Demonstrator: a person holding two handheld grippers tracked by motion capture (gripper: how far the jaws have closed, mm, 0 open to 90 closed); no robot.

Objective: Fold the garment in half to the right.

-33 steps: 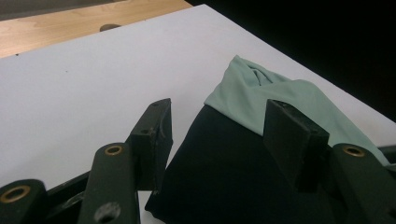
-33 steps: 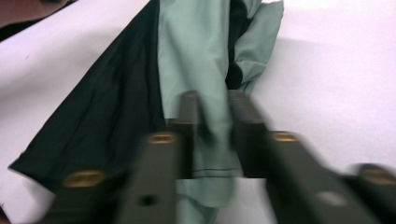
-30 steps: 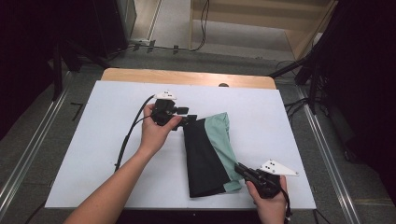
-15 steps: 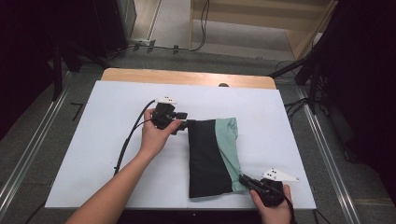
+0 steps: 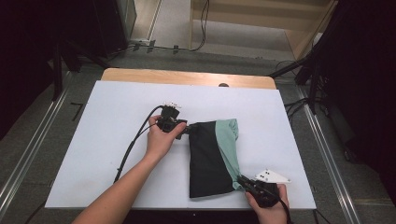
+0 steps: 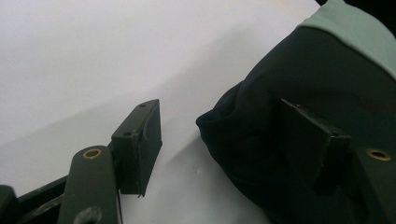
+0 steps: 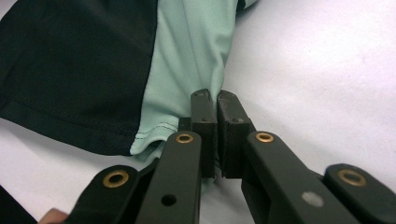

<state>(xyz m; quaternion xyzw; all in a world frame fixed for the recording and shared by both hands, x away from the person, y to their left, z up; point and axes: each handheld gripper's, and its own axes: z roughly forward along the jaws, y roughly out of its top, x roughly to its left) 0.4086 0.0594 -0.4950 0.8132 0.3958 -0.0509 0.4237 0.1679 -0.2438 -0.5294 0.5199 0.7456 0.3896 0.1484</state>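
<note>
Right now my right claw (image 7: 211,105) is clenched on the near right corner of the black and mint-green folded cloth garment (image 5: 212,156) lying lengthwise near-to-far on the white surface (image 5: 112,121), while my left claw (image 6: 224,137), released, straddles its far left corner.

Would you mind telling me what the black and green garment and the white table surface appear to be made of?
The garment looks like soft knit fabric, matte: it folds and creases, and a stitched hem shows in the right gripper view. The table surface looks like a smooth, hard white board or laminate with a faint sheen; which one is unclear.
</note>
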